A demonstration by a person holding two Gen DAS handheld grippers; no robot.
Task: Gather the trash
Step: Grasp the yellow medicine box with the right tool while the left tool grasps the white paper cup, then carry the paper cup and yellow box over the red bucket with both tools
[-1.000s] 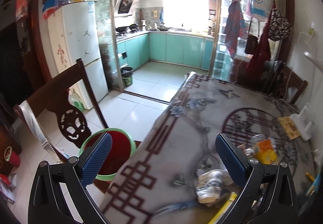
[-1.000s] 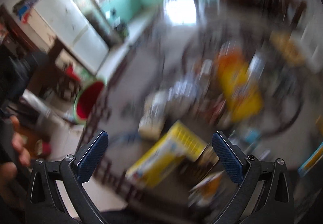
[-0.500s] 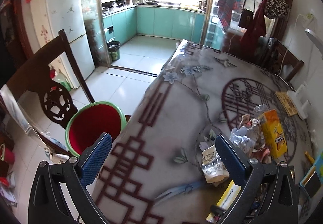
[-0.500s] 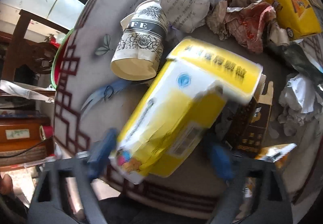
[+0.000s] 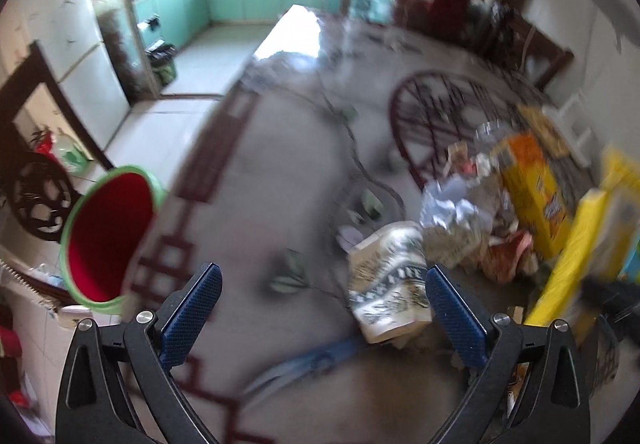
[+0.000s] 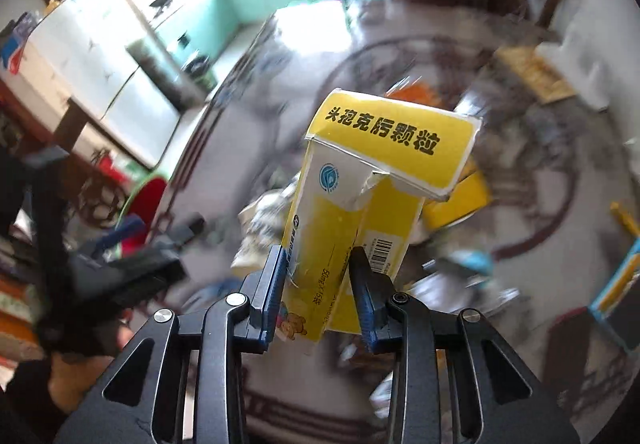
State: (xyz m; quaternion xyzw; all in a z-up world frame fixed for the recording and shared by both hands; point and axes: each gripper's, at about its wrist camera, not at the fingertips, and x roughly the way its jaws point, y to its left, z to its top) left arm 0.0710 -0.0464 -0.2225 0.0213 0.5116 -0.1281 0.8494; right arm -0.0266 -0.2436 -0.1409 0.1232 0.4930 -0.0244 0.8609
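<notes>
The right gripper (image 6: 318, 276) is clamped on a yellow carton (image 6: 360, 203), its two blue pads pressing the carton's lower end from either side, so the box stands up and away from the jaws with its long axis running forward along the fingers and its torn top flap tipped toward the far side of the table. The carton is lifted clear of the tablecloth; in the left wrist view it shows as a yellow blur at the right edge (image 5: 588, 244). The left gripper (image 5: 320, 312) hangs with its jaws spread wide and nothing between them, low over the patterned table (image 5: 280, 171). Just ahead of its right pad lies a paper cup (image 5: 390, 280) on its side, with the rest of the litter, crumpled paper (image 5: 452, 211) and an orange box (image 5: 532, 183), heaped beyond it toward the right. The relation that matters for the next move is between the held carton and the bin (image 5: 108, 232), a green-rimmed bucket with a red inside that stands on the floor off the table's left edge, beside a dark wooden chair (image 5: 36, 187). From the right gripper the bin (image 6: 146, 199) lies to the left and lower, across the table's near corner, with the left gripper's arm between them. The likely step in hand is carrying the carton over to that bin; the left gripper is nearer the bin, yet it is the right one that bears the load, so the carry probably has to cross leftward past it. Much of both views is smeared, so finer detail of the pile cannot be told.
</notes>
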